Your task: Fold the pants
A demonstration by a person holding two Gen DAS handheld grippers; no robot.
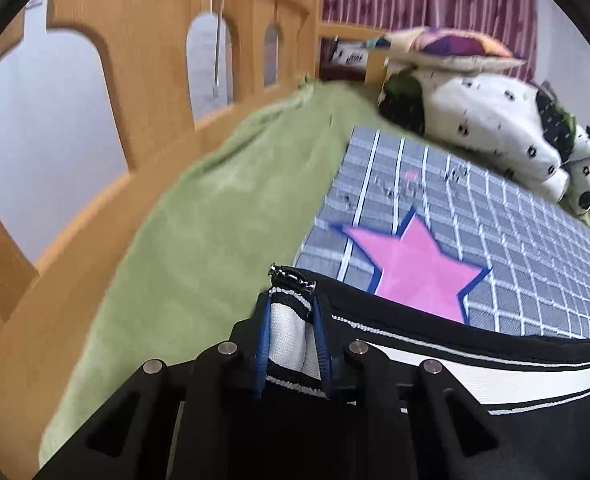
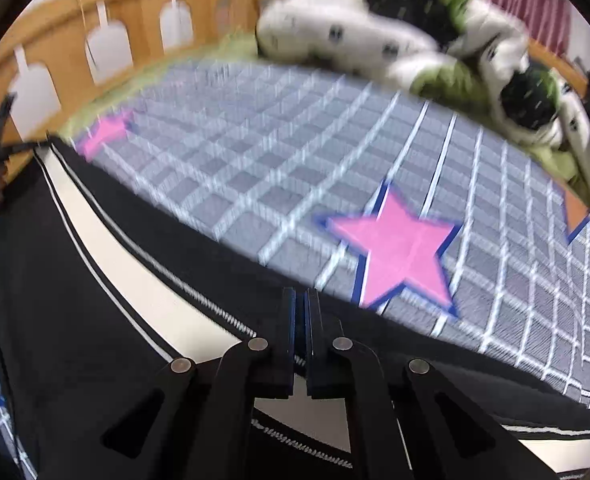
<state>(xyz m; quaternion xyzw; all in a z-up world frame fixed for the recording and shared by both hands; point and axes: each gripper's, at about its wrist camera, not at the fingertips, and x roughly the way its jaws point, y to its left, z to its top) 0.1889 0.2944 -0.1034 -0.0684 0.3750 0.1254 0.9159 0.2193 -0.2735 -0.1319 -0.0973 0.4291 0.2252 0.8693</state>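
Spanning both views, the black knit pants with a cream side stripe edged in white piping [image 2: 107, 264] were stretched taut between the two tools, lifted above the grey grid-patterned bedspread with pink stars [image 2: 255, 152], presumably so the fabric would hang flat and crease-free before being laid over for a fold.

- Left gripper [image 1: 291, 320]: fingers closed to a narrow gap on a bunched end of the pants [image 1: 495, 364], striped cloth and a knotted bit of edge showing past the tips.
- Right gripper [image 2: 299, 312]: fingers nearly touching, pinching a thin layer of the same garment at its far end.
- Lime-green fleece blanket [image 1: 199, 216]: lay along the wooden bed rail with arched cut-outs [image 1: 147, 40].
- White spotted duvet, bundled [image 1: 491, 132]: heaped at the head of the bed, well apart from the work.
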